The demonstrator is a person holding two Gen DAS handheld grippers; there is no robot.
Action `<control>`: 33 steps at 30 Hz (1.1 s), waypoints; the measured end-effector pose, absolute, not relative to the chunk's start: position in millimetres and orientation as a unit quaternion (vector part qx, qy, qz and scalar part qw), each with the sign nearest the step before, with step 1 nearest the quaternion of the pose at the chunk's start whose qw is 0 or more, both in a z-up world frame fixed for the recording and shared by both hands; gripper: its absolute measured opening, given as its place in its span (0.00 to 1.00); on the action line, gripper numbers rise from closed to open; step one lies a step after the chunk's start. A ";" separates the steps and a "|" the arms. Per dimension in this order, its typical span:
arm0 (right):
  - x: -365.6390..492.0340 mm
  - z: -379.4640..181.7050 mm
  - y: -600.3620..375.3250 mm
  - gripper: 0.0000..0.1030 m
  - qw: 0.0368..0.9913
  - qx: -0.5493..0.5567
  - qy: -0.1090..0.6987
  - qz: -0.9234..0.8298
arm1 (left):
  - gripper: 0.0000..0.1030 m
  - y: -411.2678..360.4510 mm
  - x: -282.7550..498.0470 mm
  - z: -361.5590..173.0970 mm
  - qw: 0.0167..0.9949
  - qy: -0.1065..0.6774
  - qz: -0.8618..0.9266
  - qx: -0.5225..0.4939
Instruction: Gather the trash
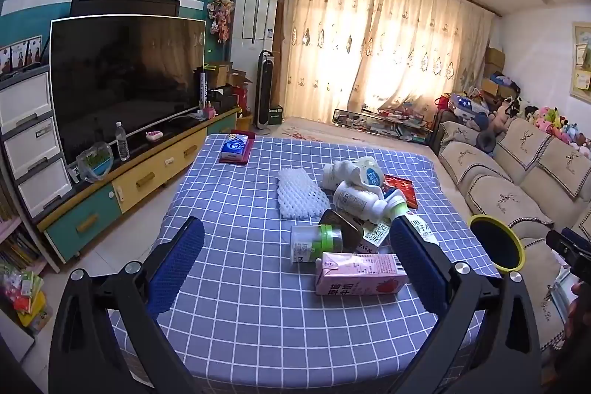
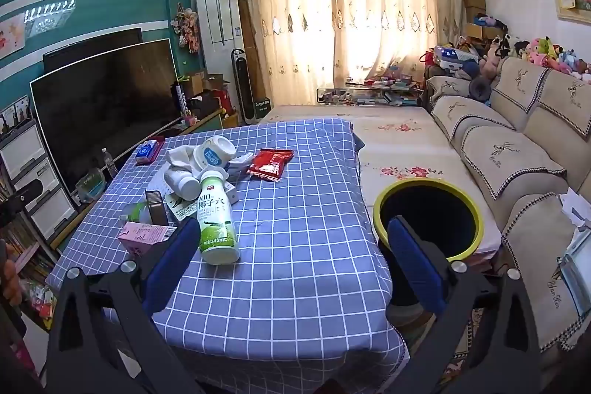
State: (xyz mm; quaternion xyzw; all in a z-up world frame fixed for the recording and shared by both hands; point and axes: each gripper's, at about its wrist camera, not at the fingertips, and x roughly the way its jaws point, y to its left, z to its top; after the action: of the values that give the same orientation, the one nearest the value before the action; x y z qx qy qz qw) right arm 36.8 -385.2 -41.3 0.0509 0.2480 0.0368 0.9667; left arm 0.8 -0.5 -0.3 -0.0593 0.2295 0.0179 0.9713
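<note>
A pile of trash lies on the blue checked table (image 1: 240,301): a pink milk carton (image 1: 360,274), a green-capped jar (image 1: 314,242), white bottles (image 1: 356,200), a white foam net (image 1: 301,194) and a red wrapper (image 1: 402,189). My left gripper (image 1: 297,264) is open above the table's near side, with the carton between its fingers. My right gripper (image 2: 291,257) is open and empty over the table's near right part. A green-and-white coconut drink bottle (image 2: 218,224) lies just past its left finger. A yellow-rimmed black bin (image 2: 428,220) stands right of the table, behind the right finger.
A tissue pack (image 1: 236,148) lies at the table's far left. A TV (image 1: 125,80) on a low cabinet stands left of the table. A beige sofa (image 2: 517,154) runs along the right. A floral mat (image 2: 399,150) covers the floor beyond the bin.
</note>
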 end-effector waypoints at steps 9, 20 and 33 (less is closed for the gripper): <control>35.4 -45.7 -381.6 0.94 0.967 0.048 0.249 0.040 | 0.96 2.4 -7.3 0.2 0.972 0.226 0.014 -0.064; 35.1 -43.4 -377.2 0.94 0.965 0.051 0.253 0.049 | 0.96 -2.3 -24.1 7.7 0.973 0.223 0.002 -0.058; 32.7 -40.4 -373.5 0.94 0.965 0.051 0.251 0.054 | 0.96 -5.6 -30.9 10.9 0.975 0.217 0.002 -0.057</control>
State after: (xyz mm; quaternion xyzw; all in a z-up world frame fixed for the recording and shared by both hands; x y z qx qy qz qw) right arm 32.7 -373.5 -40.4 0.0506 0.2515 0.0538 0.9651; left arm -30.9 -5.6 10.9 -0.0573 0.2169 0.0017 0.9745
